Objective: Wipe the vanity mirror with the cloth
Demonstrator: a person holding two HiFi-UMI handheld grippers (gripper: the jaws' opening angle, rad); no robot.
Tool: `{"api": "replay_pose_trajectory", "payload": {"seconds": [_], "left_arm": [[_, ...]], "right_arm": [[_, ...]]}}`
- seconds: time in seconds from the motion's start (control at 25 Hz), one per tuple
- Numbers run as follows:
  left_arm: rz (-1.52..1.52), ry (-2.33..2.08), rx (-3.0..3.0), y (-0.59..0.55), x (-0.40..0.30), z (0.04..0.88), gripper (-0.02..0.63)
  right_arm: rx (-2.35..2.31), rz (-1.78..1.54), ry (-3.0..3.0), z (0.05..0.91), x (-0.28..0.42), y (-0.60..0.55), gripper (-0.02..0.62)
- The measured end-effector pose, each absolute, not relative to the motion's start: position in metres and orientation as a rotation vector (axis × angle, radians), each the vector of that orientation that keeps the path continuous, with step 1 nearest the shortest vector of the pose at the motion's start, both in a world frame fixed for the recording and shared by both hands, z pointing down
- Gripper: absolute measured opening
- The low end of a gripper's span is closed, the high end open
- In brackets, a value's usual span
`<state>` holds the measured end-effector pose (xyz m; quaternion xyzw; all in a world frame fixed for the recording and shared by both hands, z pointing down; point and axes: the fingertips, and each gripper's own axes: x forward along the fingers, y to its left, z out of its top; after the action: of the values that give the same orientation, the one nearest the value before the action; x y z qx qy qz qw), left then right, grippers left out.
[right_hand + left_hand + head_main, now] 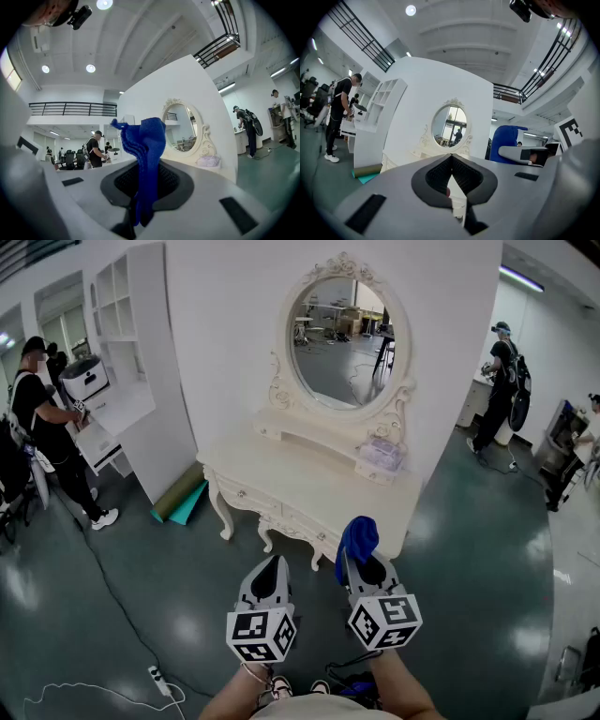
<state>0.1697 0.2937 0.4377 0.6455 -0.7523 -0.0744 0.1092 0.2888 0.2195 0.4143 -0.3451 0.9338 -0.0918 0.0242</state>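
Observation:
An oval vanity mirror (339, 339) in a carved cream frame stands on a cream dressing table (291, 486) against a white wall panel. It also shows small in the left gripper view as the mirror (449, 126) and in the right gripper view as the mirror (183, 128). My right gripper (355, 557) is shut on a blue cloth (357, 537), which sticks up from the jaws as a crumpled cloth (142, 150). My left gripper (269, 568) is shut with nothing in it, its tips (450, 157) meeting. Both grippers hang short of the table's front edge.
A small pale box (382, 453) sits on the table's right shelf. A rolled green mat (178, 499) lies on the floor left of the table. A person (42, 432) stands at a white desk far left; another person (500, 381) stands far right. A cable and power strip (158, 681) cross the floor.

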Motion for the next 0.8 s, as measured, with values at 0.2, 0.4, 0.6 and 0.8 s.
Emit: {"api": "replay_pose_trajectory", "payload": {"seconds": [0.2,0.4,0.6,0.8], "left_arm": [[-0.227,-2.225,1.897,0.296,0.161,0.435,0.005],[-0.233,-2.242,1.881,0.299,0.143,0.434,0.005],[-0.222,-2.241,1.877,0.301,0.120,0.437,0.005],[-0.206,-2.245,1.890,0.302,0.092,0.438,0.005]], "right_arm": [[-1.063,-0.275,2.890,0.412,0.280,0.220,0.061],[-1.069,-0.297,2.868,0.414,0.267,0.219,0.063],[-1.085,-0.364,2.807,0.415,0.253,0.212,0.063],[-1.149,-0.380,2.747,0.417,0.241,0.202,0.063]]}}
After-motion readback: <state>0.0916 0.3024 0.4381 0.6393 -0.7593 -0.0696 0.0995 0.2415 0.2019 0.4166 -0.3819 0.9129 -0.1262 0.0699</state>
